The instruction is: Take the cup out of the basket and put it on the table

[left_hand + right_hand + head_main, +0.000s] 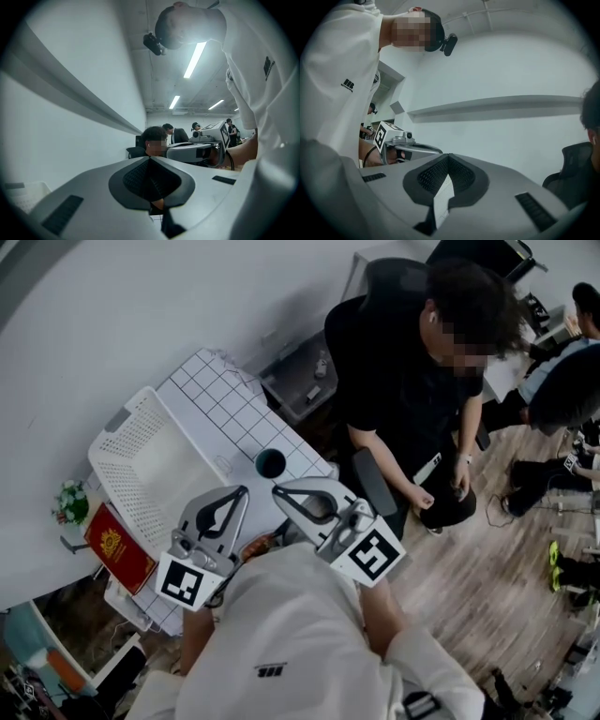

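Cup (270, 462): upright on the table (217, 390), mouth up, just beside the basket's right wall and outside it. Nothing touches it.

Basket (131, 442): white, slotted, on the table's left part. No cup shows inside it (its near corner is hidden behind the left gripper).

Left gripper (243, 491): held level before the person's chest, above the table's near edge. Its own view shows the pads pressed together with nothing gripped.

Right gripper (279, 491): level alongside it, tips close to the left one's. Jaws fully together, empty; only a pale sliver of table shows through the notch below the pads.

Surroundings: a red booklet (119, 551) and a small plant (70, 502) lie left of the basket; a seated person in black (403, 362) is beyond the table's far corner.

Step, as judged: the placing looks complete, with the cup out, standing and released. What remains is only clearing away. The next move calls for keeping both grippers high and off the cup's line, since a low sweep forward could tip it.
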Tool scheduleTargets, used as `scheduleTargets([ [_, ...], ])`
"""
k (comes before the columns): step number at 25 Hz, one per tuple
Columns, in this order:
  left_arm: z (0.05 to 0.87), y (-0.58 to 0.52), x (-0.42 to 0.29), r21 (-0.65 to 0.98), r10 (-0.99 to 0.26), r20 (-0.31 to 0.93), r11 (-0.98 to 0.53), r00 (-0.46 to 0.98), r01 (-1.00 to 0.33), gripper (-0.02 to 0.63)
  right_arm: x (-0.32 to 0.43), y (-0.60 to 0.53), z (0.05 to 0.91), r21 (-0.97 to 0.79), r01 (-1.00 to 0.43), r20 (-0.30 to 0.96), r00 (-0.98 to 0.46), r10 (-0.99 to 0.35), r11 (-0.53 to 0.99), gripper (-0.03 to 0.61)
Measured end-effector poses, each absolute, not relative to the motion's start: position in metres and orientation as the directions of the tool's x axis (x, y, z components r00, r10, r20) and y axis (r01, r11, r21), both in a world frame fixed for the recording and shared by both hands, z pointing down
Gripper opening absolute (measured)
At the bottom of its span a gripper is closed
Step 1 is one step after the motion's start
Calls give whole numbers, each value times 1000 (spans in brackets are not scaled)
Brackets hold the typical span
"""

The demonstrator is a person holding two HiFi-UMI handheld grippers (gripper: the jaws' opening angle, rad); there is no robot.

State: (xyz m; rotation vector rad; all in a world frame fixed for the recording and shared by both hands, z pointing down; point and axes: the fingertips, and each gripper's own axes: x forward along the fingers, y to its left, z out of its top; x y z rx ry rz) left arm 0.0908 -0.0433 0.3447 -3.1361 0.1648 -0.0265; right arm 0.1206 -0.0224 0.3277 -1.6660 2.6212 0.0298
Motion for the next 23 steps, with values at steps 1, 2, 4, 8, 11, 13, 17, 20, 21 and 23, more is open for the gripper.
scheduleTargets([
  [1,344,-42,91,-2,-104,16,-995,994,-104,11,120,-21,327,1,-905,-40,-425,-904,425,11],
  [2,344,-41,92,-2,-104,14,-995,995,-104,11,120,-20,327,1,-905,-44,-424,-904,425,11],
  [4,344,-40,92,-3,-104,16,-995,994,-104,11,120,-18,328,-2,-905,-40,-424,-905,425,11],
  [8,345,-37,93,-7,-109,21,-994,994,-109,11,122,-15,330,-4,-904,-38,-428,-903,428,11],
  [11,345,-36,93,-9,-114,22,-993,993,-114,11,123,-13,330,0,-903,-43,-429,-902,429,11],
  [13,345,-36,92,-12,-116,22,-993,993,-116,11,123,-13,331,6,-902,-39,-431,-902,431,11],
  [17,345,-36,91,-16,-117,26,-993,993,-116,11,122,-13,332,10,-902,-36,-431,-902,431,11],
  [20,344,-36,90,-15,-117,24,-993,993,-117,11,121,-13,333,16,-902,-27,-432,-901,432,11],
  [21,343,-36,90,-15,-117,21,-993,993,-117,11,120,-13,332,16,-902,-30,-431,-902,430,11],
  [23,342,-36,88,-15,-117,16,-993,993,-116,11,119,-13,329,14,-904,-43,-427,-903,427,11],
])
